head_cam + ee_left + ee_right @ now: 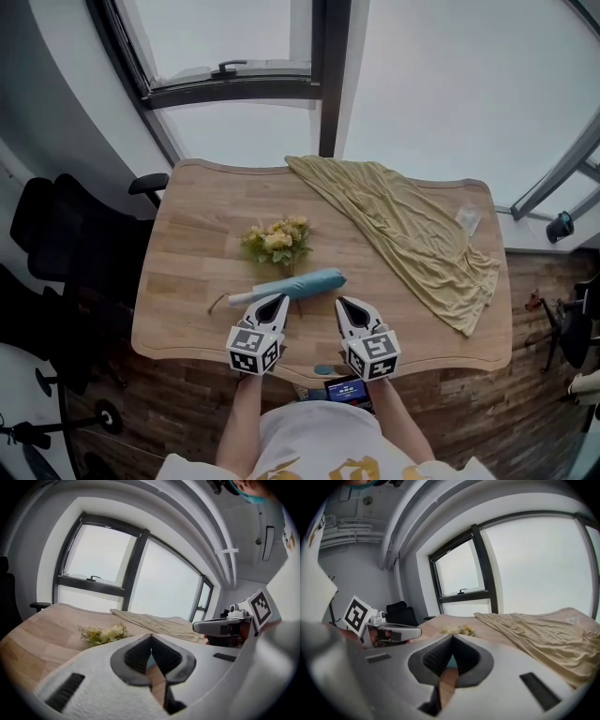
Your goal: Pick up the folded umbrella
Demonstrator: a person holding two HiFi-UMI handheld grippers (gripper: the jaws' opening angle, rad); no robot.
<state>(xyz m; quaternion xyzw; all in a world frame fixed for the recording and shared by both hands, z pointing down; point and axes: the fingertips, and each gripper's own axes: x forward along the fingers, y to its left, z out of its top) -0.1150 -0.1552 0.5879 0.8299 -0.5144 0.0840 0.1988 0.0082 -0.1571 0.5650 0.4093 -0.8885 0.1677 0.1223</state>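
1. Left tongs (279, 301), white two-jaw tool, hand-held: clenched, tips together, nothing between them. They carry a cube of black-and-white square markers (253, 349), a pattern only, with no letters.
2. Right tongs (343, 303), same make: clenched and empty, set just beside the left pair and level with it.
3. Folded umbrella (295, 285), teal fabric with a pale grey handle end: lies flat and crosswise on the desk right in front of both pairs of tips, its handle end out past the left tongs. Whether the left tips touch it is unclear from the head view.
4. Desk (187, 281), light wood with rounded corners: under and ahead of both tongs.
5. Bunch of pale yellow flowers with green leaves (278, 240): beyond the umbrella, ahead of the left tongs.
6. Crumpled olive-yellow cloth (412, 234): spread ahead and to the right of the right tongs, well apart from them.
7. Black office chair (56, 244): off the desk, far to the left of the left tongs.
8. Small device with a lit blue screen (347, 389): behind the right tongs, below the desk edge; its display is too small to read.
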